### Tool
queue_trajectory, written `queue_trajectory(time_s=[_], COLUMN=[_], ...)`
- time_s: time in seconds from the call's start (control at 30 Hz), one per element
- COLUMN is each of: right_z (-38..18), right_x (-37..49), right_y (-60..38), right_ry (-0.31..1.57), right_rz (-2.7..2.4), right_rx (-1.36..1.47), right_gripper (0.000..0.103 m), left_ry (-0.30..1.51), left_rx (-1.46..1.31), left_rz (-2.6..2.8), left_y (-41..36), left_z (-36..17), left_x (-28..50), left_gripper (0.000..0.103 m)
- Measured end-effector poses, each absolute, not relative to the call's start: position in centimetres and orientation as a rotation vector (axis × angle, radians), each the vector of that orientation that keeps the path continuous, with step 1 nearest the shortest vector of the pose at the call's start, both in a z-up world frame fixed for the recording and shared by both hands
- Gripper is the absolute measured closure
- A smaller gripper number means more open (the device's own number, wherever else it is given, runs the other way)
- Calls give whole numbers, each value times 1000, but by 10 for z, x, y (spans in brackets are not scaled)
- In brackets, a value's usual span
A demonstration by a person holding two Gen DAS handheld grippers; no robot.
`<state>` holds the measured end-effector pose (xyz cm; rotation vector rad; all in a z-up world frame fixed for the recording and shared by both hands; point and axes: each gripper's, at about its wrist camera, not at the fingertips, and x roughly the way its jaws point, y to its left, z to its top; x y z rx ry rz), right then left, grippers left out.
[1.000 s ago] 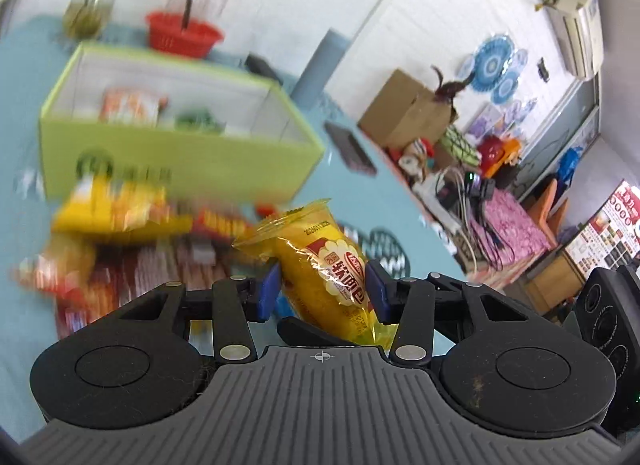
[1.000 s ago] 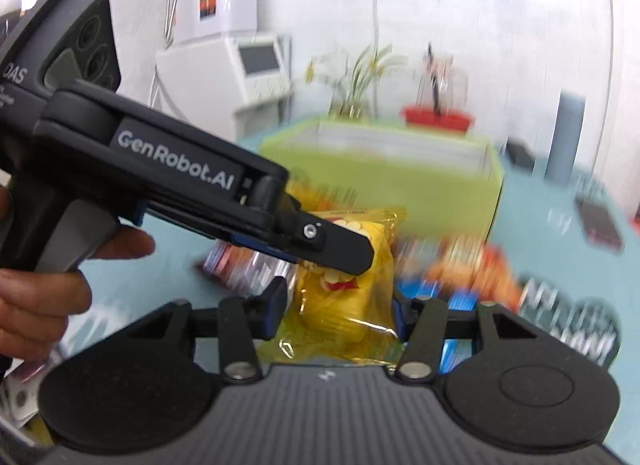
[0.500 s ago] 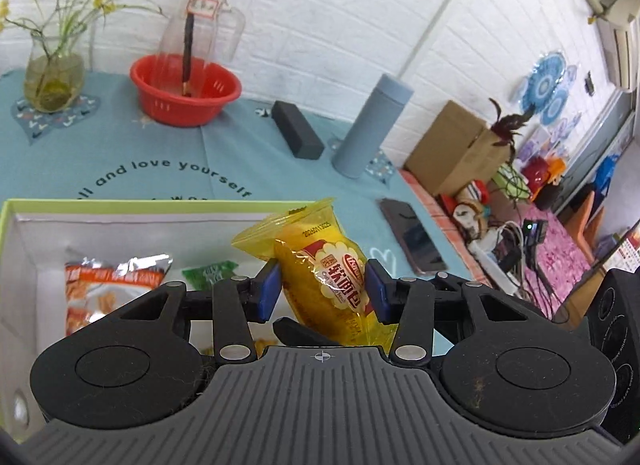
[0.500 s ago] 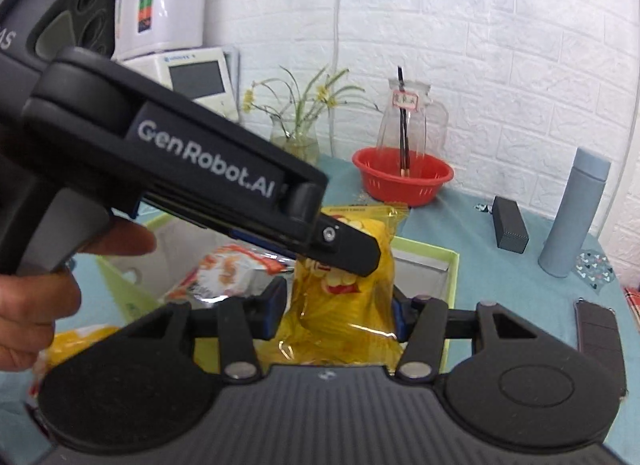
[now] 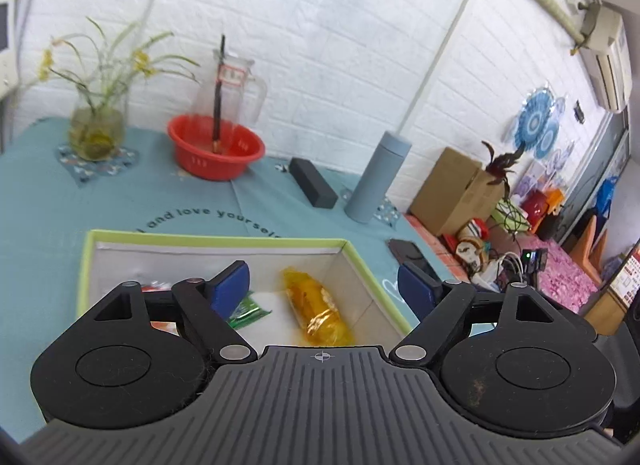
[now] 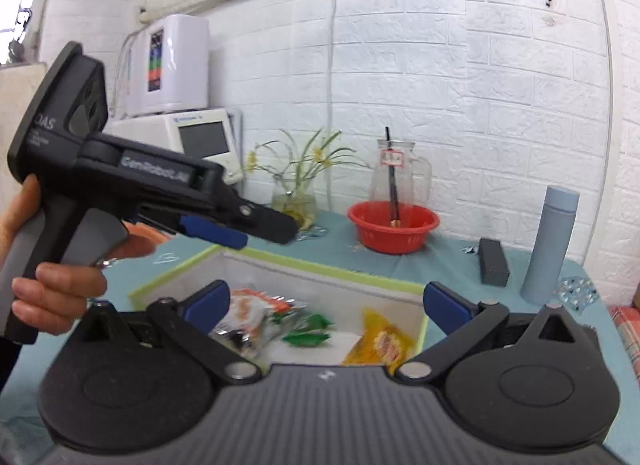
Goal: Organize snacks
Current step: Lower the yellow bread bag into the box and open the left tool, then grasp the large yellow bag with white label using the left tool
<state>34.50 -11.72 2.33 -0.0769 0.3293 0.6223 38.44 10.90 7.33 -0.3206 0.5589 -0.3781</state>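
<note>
A: Both grippers stand over the green box [image 5: 362,261]. The left gripper [image 5: 322,285] has its jaws wide, just opened, nothing between them. What do we log for the other?

B: Same. The right gripper [image 6: 326,303] is spread wide, its jaws just opened and bare. The yellow snack bag [image 5: 316,307] lies on the box floor, lower middle of the left view, near the right wall. In the right view it shows at lower centre-right.

A: Other packets in there?

B: A green packet [image 6: 306,331] just left of the yellow bag, and an orange-and-white packet [image 6: 252,311] further left. All lie loose on the floor; the last one is blurred.

A: Handling notes for the bag?

B: We judge it light and soft: a thin glossy film pouch, puffed, likely to slip and crumple. The contents may crush under a hard pinch. We would take it across the middle of its body, or by a crimped end seal, with a gentle close.

A: Surroundings?

B: A red basin [image 5: 216,149] and a grey flask [image 5: 378,177] stand well behind the box on the teal cloth. A hand [image 6: 52,289] holds the left gripper's handle, far left in the right view.
</note>
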Motion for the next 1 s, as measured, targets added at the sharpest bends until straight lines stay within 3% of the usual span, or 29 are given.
queue_trajectory(time_s=[0.27,0.73,0.8,0.87,0.9,0.93,0.97,1.0], right_z=[-11,-43,-50,-58,-61,-62,-62,-60], right_x=[286,307,315,322,324,325,324,322], right_y=[-93,-6,0,3,3,2,0,-2], right_ry=[453,598,623,663,675,688,690,694], right_rz=[753,817,816,807,811,816,798,783], right_rx=[-56,-119,-119,-107,-89,-67,-61,-66], right_gripper=[0,1,1,2,2,10,28,36], left_ry=[592,802,828,860,866,862,856,847], left_rx=[-258,-426,-419,-436,-452,-464,-465,-456], left_rz=[-275,-376,-392,-419,-442,-458,-454,-439], left_y=[144,177,176,177,179,180,181,182], left_z=[39,-24,-32,-41,-45,-46,-45,-42], left_x=[297,336,341,345,344,341,336,330], left_gripper=[27,30,36,58,61,72,77,78])
